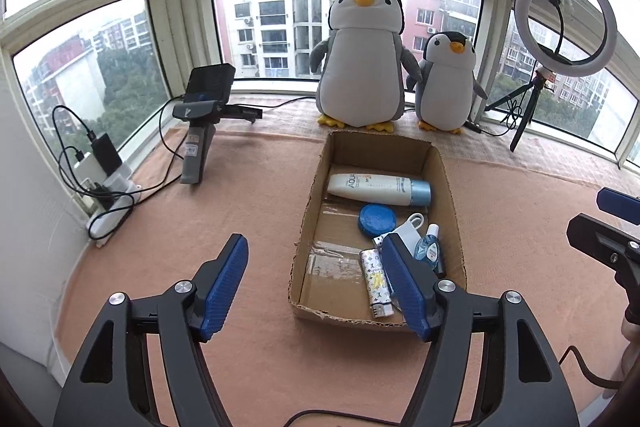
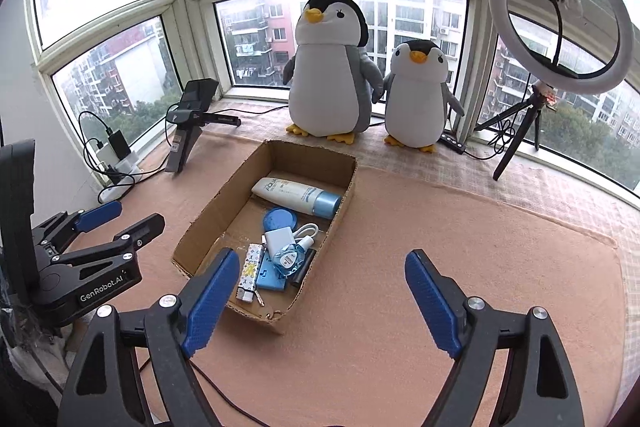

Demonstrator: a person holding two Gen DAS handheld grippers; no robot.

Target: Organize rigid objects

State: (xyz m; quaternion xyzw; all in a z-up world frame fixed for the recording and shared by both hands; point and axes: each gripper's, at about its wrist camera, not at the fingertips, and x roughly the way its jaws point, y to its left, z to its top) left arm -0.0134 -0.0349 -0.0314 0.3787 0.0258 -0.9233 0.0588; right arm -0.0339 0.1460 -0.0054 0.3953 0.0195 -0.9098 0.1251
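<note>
The shallow brown cardboard box (image 2: pixel 338 187) lay open-topped on the salmon-pink cloth (image 2: pixel 460 267), its long axis running toward the bay window. Its near rim was ragged and torn. Inside, against the far end, lay the white lotion tube with a pale blue cap (image 2: pixel 296 197); nearer sat the round blue tin (image 2: pixel 280 219), the white charger plug with looped cable (image 2: pixel 282 238), the small clear blue bottle (image 2: pixel 289 259), the patterned white lighter (image 2: pixel 249 273) and the flat light-blue case (image 2: pixel 269 277). The box's left half stood bare.

The left gripper (image 1: pixel 316 279) hovered over the box's near left corner, jaws spread wide and holding nothing. The right gripper (image 2: pixel 318 291) hung just off the near right wall, likewise wide apart and empty.

Open cloth extended right of the box. Two grey-and-white plush penguins (image 2: pixel 332 83) stood behind its far edge, with the white ring light on a black tripod (image 2: pixel 560 19) well to the right.
</note>
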